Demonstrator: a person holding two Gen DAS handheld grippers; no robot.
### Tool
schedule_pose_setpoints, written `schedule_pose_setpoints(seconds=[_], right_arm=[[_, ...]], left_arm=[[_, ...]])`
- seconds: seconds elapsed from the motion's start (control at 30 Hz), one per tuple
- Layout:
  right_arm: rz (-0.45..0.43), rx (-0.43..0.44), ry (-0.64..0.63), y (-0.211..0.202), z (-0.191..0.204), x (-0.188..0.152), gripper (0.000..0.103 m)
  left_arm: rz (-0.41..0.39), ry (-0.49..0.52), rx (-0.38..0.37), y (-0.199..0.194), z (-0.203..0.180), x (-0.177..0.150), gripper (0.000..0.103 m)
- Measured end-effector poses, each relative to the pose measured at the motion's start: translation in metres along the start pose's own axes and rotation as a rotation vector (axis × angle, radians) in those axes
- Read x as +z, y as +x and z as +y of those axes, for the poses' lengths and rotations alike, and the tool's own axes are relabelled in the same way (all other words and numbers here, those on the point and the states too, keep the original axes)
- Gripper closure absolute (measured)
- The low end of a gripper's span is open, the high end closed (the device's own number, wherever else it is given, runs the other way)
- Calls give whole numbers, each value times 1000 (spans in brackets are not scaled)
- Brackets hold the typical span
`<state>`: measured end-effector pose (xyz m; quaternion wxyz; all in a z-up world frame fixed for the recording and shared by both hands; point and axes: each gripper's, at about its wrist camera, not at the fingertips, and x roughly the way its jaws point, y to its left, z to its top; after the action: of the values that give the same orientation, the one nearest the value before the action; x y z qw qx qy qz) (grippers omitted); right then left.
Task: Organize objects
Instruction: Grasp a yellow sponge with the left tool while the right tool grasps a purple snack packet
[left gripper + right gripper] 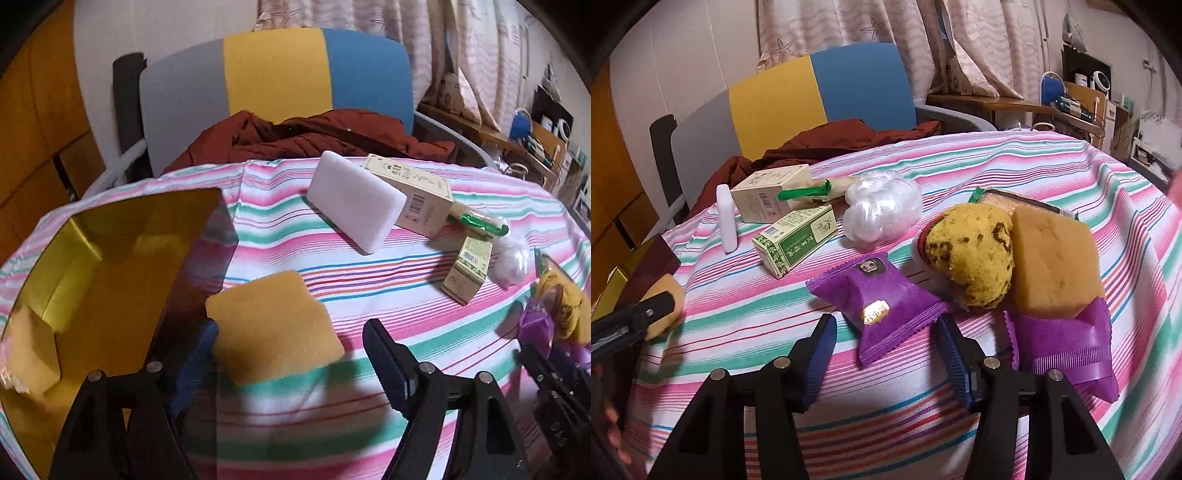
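Your left gripper (288,358) gapes wide beside the yellow box (92,266), so its yellow sponge (273,325) may slide off-line (your right gripper (886,343), unclenched, merely straddles the purple snack packet (877,299)).

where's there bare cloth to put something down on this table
Free: the striped cloth between the yellow sponge, the white block and the small green box; also the far right side behind the plastic wad. Crowded: the near right cluster of purple packets, knitted pouch and second sponge.
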<state>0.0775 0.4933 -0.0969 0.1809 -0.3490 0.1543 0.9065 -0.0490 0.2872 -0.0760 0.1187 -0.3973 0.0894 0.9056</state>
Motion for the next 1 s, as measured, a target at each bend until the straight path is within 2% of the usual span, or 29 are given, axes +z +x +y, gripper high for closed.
schedule_pose_setpoints(seconds=[0.03, 0.1, 0.17, 0.27, 0.37, 0.53, 0.6, 0.8, 0.93, 1.0], right_arm=[[-2, 3, 3, 0, 0, 0, 46], [-5, 5, 5, 0, -1, 0, 46], [-7, 6, 5, 0, -1, -1, 46], [-9, 2, 1, -1, 0, -1, 46], [-11, 1, 0, -1, -1, -1, 46], [-12, 3, 2, -1, -1, -1, 46], [-13, 4, 2, -1, -1, -1, 46], [-13, 4, 2, 0, -1, -1, 46], [-15, 8, 5, -1, -2, -1, 45], [-20, 9, 8, -2, -3, -2, 46]], left_arm=[[-16, 12, 4, 0, -1, -1, 22], [-43, 29, 11, 0, -2, -3, 33], [-81, 33, 8, -4, 2, -6, 37], [-129, 20, -74, -12, 10, -9, 39], [-170, -9, -199, -25, 18, -14, 43], [-143, 7, -279, -32, 10, -28, 44], [-154, -3, -287, -35, 8, -30, 41], [-80, 4, -276, -20, 2, -30, 33], [-40, -21, -308, -14, 3, -37, 36], [-50, -24, -314, -15, 3, -38, 39]])
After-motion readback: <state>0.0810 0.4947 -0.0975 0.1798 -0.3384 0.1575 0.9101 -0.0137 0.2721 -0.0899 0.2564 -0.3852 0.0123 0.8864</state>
